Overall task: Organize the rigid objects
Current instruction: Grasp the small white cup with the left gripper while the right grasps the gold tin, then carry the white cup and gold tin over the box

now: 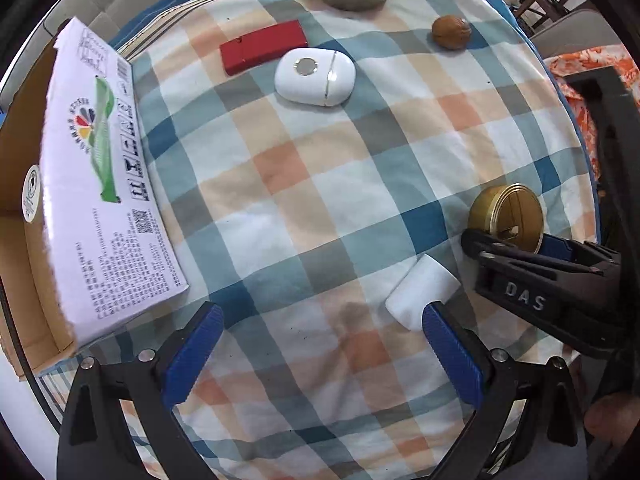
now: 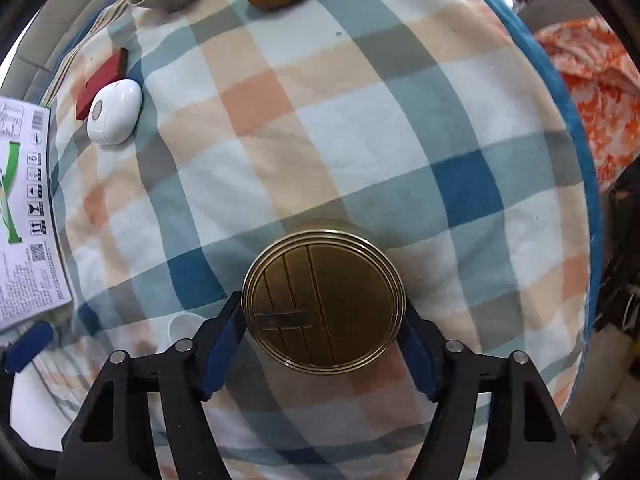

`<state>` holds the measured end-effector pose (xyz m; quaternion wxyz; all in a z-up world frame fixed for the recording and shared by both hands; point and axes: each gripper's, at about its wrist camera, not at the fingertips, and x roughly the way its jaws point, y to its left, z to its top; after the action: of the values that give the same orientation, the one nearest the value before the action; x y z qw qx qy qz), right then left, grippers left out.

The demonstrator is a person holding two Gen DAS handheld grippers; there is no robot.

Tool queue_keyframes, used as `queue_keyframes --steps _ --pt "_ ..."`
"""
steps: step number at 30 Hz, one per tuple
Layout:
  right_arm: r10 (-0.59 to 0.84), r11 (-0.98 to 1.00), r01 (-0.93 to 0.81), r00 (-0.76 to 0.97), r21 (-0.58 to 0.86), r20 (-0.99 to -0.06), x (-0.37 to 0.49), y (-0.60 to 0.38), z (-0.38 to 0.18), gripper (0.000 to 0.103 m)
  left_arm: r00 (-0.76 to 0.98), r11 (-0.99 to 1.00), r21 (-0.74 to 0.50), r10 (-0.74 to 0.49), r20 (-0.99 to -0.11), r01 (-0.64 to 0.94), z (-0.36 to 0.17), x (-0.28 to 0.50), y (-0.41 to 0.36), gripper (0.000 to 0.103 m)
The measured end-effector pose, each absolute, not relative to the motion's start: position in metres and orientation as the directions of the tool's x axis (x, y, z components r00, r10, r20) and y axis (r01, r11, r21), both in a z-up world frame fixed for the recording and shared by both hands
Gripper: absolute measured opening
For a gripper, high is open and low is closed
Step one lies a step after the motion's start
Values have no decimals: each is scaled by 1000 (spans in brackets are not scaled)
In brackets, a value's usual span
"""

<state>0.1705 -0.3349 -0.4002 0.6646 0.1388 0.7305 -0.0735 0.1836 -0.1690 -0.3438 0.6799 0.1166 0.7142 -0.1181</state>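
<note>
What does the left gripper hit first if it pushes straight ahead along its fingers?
Probably nothing soon: between the open left gripper lies bare checked cloth. Far ahead, the white oval device sits about in line. The white cylinder sits just off its right finger and might get clipped; depth is unclear.

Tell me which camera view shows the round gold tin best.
The right wrist view: the gold tin sits centered and large, lid pattern clear, between the right tool's fingers. In the left wrist view it is smaller, near the right edge, partly hidden by that tool.
</note>
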Motion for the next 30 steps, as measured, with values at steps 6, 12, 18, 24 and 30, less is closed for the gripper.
queue_keyframes --steps 6,12,18,24,30 --pt "107 942 329 -112 65 -988 149 -362 -390 67 -54 919 -42 -22 -998 392 -350 173 -188 100" --pt "106 933 354 -118 58 -987 128 -387 -386 68 -109 862 -72 -20 -994 503 -371 158 -222 78" --pt "107 927 371 -127 53 -986 120 -406 -391 68 -171 839 -93 0 -985 536 -394 150 -237 42" --pt "98 931 362 -138 42 -986 132 -401 -397 67 -150 854 -94 -19 -989 512 -391 152 -236 29" --pt "92 938 345 -130 42 -987 138 -388 -393 67 -105 866 -64 -13 -994 497 -380 145 -225 29"
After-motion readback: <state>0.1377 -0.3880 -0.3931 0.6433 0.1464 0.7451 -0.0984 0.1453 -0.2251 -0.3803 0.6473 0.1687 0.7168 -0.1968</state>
